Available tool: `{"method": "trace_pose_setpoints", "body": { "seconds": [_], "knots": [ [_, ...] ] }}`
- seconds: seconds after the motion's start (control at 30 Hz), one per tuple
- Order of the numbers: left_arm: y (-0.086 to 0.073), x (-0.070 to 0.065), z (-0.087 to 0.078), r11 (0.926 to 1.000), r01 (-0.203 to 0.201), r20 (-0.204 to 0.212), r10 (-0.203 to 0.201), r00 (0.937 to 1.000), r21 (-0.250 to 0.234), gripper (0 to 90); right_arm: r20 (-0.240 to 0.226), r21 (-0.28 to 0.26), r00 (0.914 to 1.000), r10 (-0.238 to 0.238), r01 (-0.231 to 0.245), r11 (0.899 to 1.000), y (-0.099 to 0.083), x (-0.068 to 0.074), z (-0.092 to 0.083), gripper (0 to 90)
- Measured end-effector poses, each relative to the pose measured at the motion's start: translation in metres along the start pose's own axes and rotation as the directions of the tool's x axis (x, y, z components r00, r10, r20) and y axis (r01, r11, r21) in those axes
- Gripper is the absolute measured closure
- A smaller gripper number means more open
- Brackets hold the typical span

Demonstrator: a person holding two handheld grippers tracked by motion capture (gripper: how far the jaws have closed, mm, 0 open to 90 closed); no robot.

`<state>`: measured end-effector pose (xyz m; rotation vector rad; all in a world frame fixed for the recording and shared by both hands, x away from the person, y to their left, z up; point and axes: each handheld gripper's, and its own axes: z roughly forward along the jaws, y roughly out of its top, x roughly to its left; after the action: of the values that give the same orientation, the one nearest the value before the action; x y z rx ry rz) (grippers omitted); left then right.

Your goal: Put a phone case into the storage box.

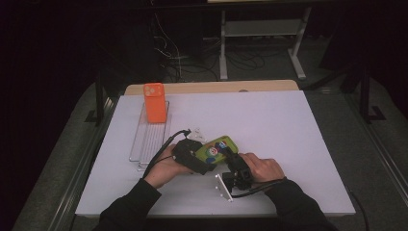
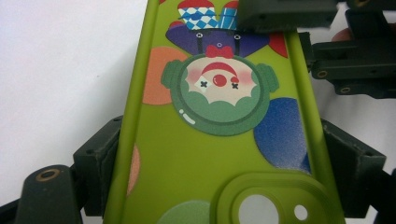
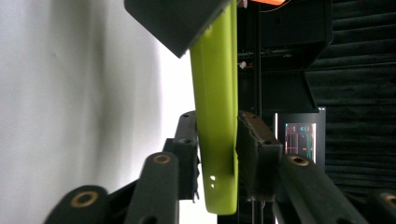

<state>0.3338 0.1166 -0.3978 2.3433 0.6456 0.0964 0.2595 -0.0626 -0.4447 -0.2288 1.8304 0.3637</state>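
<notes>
Two grips on one thing: your left gripper [image 1: 199, 161] is clamped across the width of the green phone case [image 1: 217, 148], its jaws pressed on the two long edges near the camera cut-out, as the left gripper view shows [image 2: 219, 154]; your right gripper [image 1: 232, 161] has its jaws on the case's front and back faces at the other end, pads [image 3: 254, 154] touching or all but touching the thin edge-on green wall [image 3: 217, 116] in the right gripper view. Case is lifted just off the desk [image 1: 288, 130], toward the near edge and a little left of centre, between your two hands. Judged step: a hand-over or two-handed steadying of the case, with the right grip just taking hold. Next move likely calls for confirming the right clamp is firm before you slacken the left, since the soft wall may flex or slip. An orange phone case [image 1: 155, 102] stands upright at the far end of the wire rack [image 1: 144, 144] near the desk's far-left corner. Printed art is a clown face on coloured dots; no brand name or readable writing.
</notes>
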Motion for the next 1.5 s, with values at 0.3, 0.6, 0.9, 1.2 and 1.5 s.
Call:
{"method": "trace_pose_setpoints", "body": {
  "seconds": [0.3, 0.6, 0.9, 1.2, 1.5],
  "knots": [
    [0.0, 0.0, -0.001, 0.9986, 0.037, 0.018, -0.037, 0.9992, -0.036, 14.0, -0.002, 0.001, 1.0, -0.008, 0.008, 1.0, 0.002, 0.001, 0.0, 75.4],
    [-0.001, 0.006, -0.014, 0.9956, 0.02, 0.011, -0.019, 0.9998, -0.092, 1.9, 0.002, 0.04, 0.9996, 0.027, -0.027, 0.999, -0.004, -0.005, 0.001, 75.5],
    [-0.005, 0.016, -0.025, 0.9923, 0.012, 0.004, -0.012, 0.9999, -0.124, 0.0, -0.039, 0.101, 0.9827, 0.181, -0.176, 0.979, -0.024, -0.018, 0.004, 75.5],
    [-0.007, 0.019, -0.025, 0.9918, 0.022, -0.011, -0.023, 0.9997, -0.126, 0.0, -0.109, 0.133, 0.8979, 0.426, -0.412, 0.901, -0.036, -0.03, 0.005, 75.5],
    [-0.008, 0.021, -0.028, 0.9937, 0.02, -0.037, -0.024, 0.999, -0.11, 0.0, -0.196, 0.175, 0.7182, 0.668, -0.644, 0.744, -0.044, -0.041, 0.007, 75.5]
  ]
}}
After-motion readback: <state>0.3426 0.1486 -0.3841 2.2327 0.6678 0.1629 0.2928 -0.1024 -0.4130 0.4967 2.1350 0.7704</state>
